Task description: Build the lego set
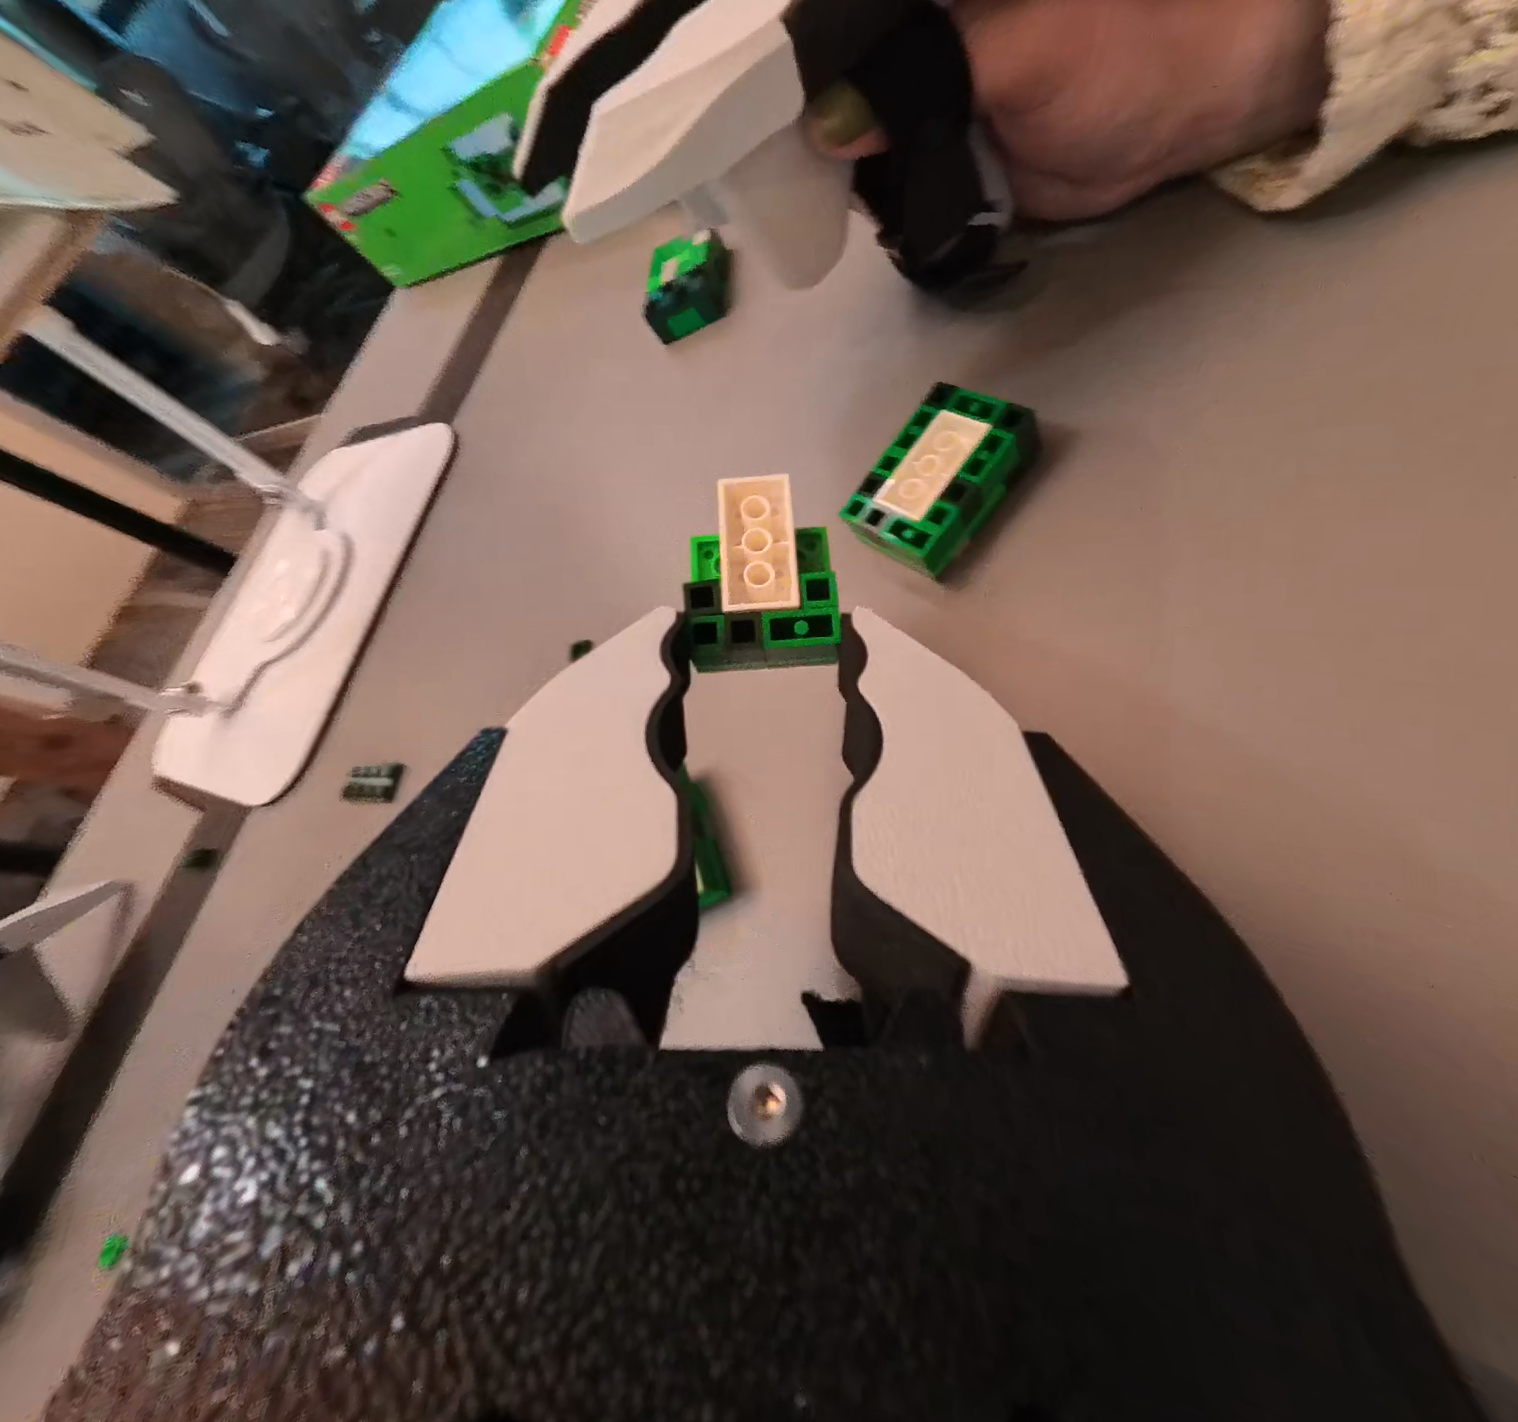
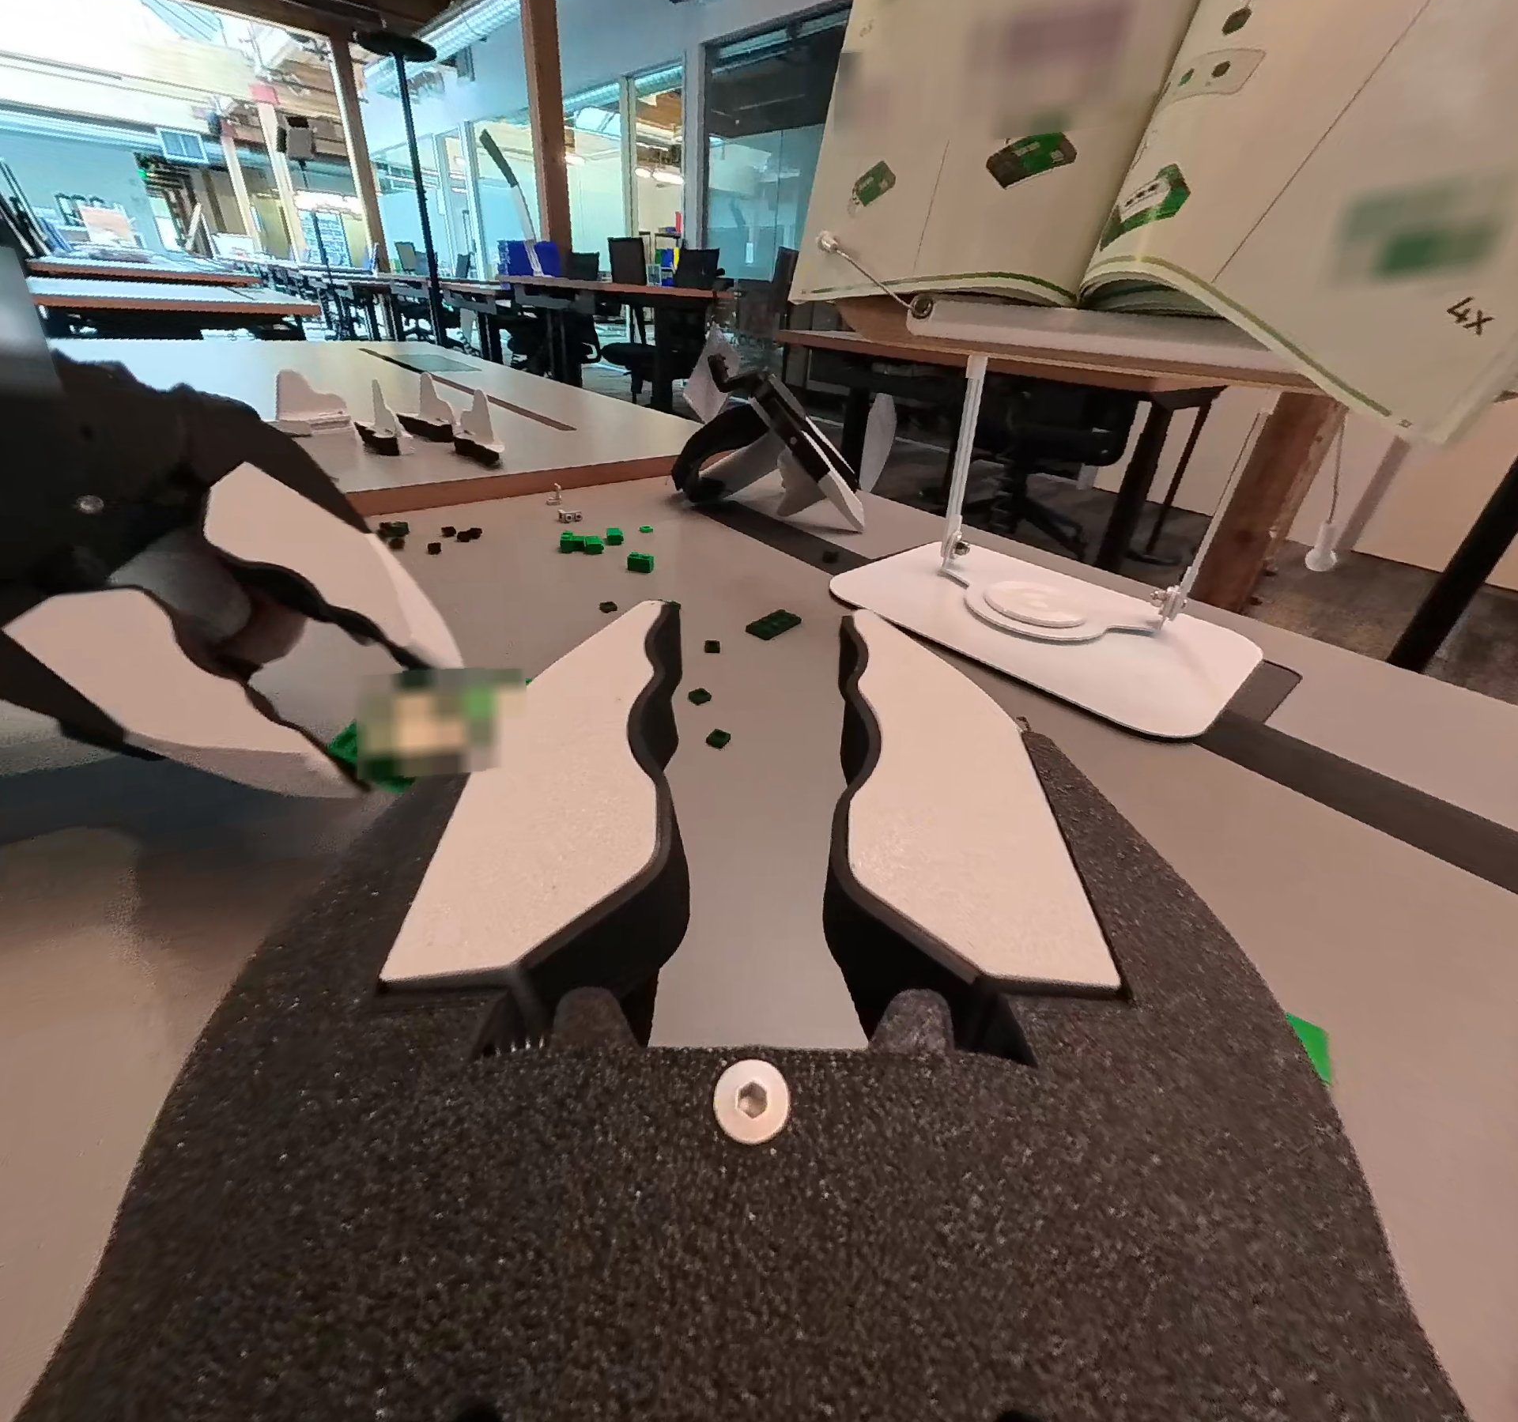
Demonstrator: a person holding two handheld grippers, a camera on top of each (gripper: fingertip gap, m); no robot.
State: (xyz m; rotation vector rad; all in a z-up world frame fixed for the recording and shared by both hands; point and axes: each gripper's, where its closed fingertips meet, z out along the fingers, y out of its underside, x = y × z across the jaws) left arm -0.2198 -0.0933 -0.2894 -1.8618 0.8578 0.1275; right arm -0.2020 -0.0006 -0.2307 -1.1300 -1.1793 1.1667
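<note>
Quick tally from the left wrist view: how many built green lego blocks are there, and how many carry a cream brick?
Green blocks with cream brick: 2, one between the left gripper fingers, one on the table
Green cube without cream brick: 1
Total: 3

The left gripper (image 1: pixel 760 635) clamps a green brick block (image 1: pixel 764 611) topped by a cream brick (image 1: pixel 757 543) on the grey table (image 1: pixel 1232 726). A second green block (image 1: pixel 940 479) lies nearby. Toward the table's far edge, the right gripper (image 1: pixel 657 175) hangs open beside a green box (image 1: pixel 435 183).
</note>
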